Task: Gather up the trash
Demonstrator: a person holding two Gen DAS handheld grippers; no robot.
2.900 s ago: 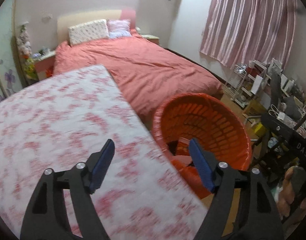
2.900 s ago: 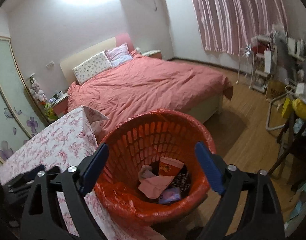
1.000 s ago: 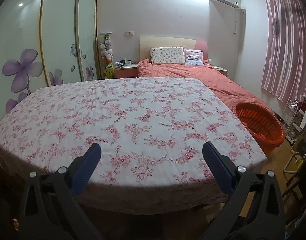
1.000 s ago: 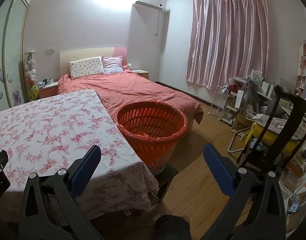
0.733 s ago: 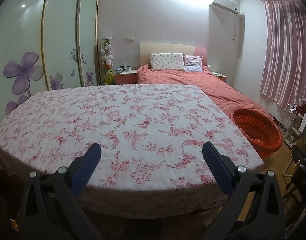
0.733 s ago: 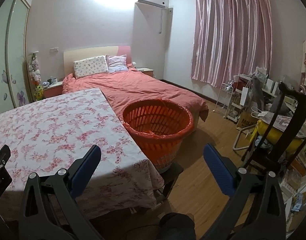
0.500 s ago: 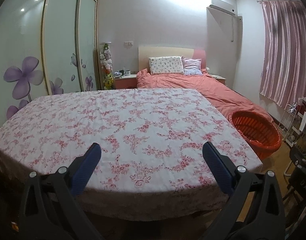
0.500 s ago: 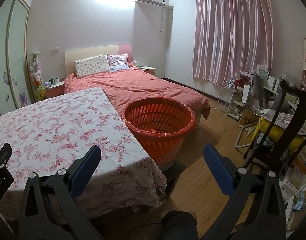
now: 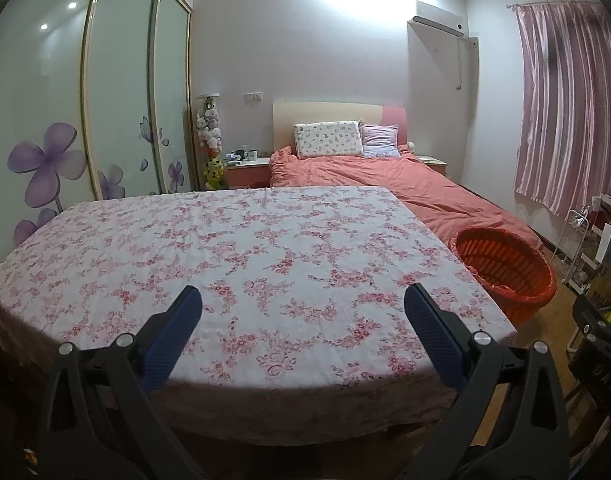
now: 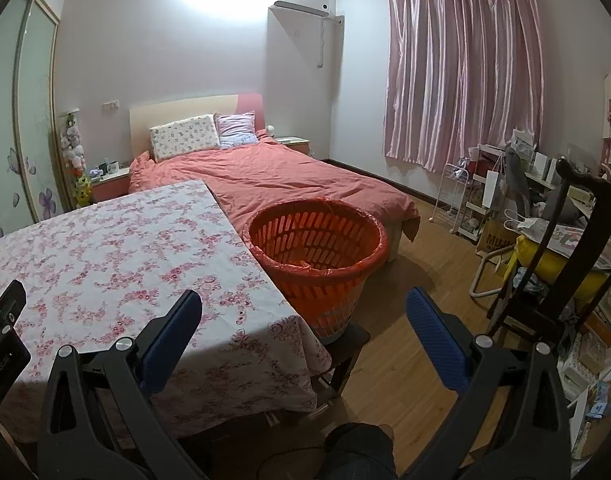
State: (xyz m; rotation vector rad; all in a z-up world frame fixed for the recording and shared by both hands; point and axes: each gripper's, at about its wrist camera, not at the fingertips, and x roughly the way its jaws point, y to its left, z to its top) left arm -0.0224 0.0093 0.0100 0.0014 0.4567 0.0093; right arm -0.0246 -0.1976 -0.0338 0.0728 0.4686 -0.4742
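Observation:
An orange slatted basket (image 10: pixel 317 248) lined with a red bag stands on a low stool at the right side of the table; it also shows in the left wrist view (image 9: pixel 505 268). Its contents are hidden from here. The table (image 9: pixel 233 248) carries a pink floral cloth, and I see no trash on it. My left gripper (image 9: pixel 303 312) is open and empty, held back over the table's near edge. My right gripper (image 10: pixel 303 312) is open and empty, near the table's front right corner, short of the basket.
A bed with a salmon cover (image 10: pixel 273 180) lies behind the table and basket. A dark wooden chair (image 10: pixel 561 264), cluttered shelves and a wire rack (image 10: pixel 461 196) fill the right side. Sliding wardrobe doors (image 9: pixel 117 100) line the left wall. Wooden floor (image 10: pixel 417 304) lies right of the basket.
Both grippers have drawn back from over the basket to well behind the table's near edge. In the last second they have only drifted slightly. Both stay open and empty.

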